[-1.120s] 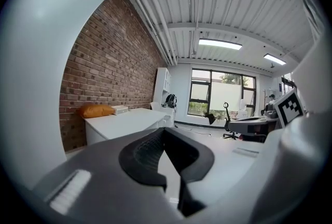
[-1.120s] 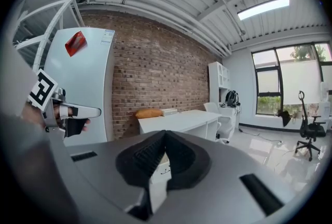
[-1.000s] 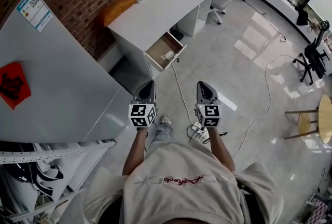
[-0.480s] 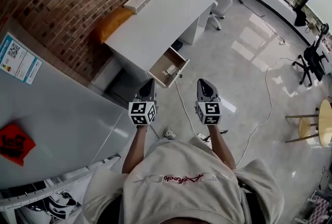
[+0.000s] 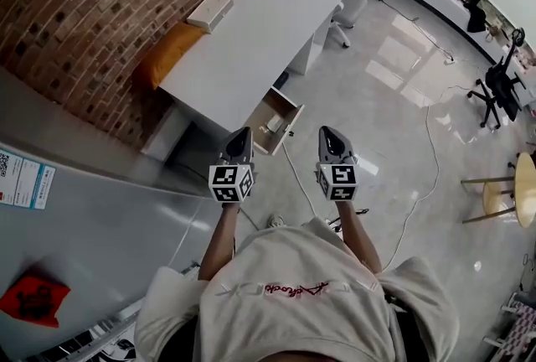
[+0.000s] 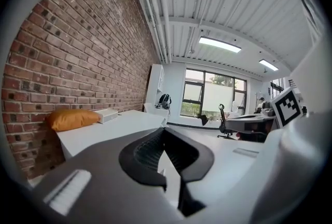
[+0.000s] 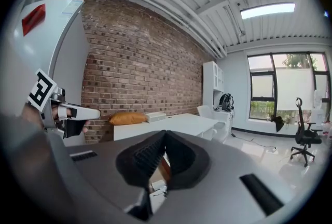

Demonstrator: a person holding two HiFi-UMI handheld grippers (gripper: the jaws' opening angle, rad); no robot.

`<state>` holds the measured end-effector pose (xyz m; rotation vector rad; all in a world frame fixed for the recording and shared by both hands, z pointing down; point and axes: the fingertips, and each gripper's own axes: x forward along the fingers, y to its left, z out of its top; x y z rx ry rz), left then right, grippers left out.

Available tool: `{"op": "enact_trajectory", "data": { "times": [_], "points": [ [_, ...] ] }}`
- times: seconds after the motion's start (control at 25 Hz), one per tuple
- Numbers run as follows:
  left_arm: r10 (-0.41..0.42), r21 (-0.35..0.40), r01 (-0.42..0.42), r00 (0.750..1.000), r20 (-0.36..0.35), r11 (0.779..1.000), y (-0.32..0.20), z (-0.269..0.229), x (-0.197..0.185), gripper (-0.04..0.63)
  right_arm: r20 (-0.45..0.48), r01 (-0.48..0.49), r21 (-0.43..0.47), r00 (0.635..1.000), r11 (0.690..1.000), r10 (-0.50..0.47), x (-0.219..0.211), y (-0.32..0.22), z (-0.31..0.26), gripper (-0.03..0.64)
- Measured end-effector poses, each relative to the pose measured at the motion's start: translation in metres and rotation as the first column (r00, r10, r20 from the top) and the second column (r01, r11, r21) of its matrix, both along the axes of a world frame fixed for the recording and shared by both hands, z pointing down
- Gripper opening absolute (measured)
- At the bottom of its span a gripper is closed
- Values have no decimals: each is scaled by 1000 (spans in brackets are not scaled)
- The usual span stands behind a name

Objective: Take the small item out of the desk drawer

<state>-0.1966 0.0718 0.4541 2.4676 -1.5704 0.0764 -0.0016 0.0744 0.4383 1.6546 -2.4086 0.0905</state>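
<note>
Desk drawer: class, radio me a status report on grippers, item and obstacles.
Left gripper and right gripper shut, empty, short of the desk. Drawer open, small white item inside. Cable on floor between.

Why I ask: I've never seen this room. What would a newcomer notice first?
A long white desk stands against the red brick wall, its wood-lined drawer pulled open with a small pale item inside. Nearer the person, the left gripper and right gripper hang side by side, jaws together and empty. An orange cushion lies beside the desk, by the wall.

Office: desk (image 5: pixel 251 25), swivel chair (image 5: pixel 499 90).
</note>
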Motion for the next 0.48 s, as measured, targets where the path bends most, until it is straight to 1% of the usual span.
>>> {"op": "enact_trajectory", "data": {
  "times": [0.28,0.48],
  "points": [
    [23,-21,-23,1000,-12,1000,-9,10,6,8,-12,-25,-15,1000,1000,25,6,-7,6,11],
    [44,-22,-45,999,-10,999,-15,12,13,8,-6,-42,-10,999,999,42,10,-11,5,11]
  ]
}}
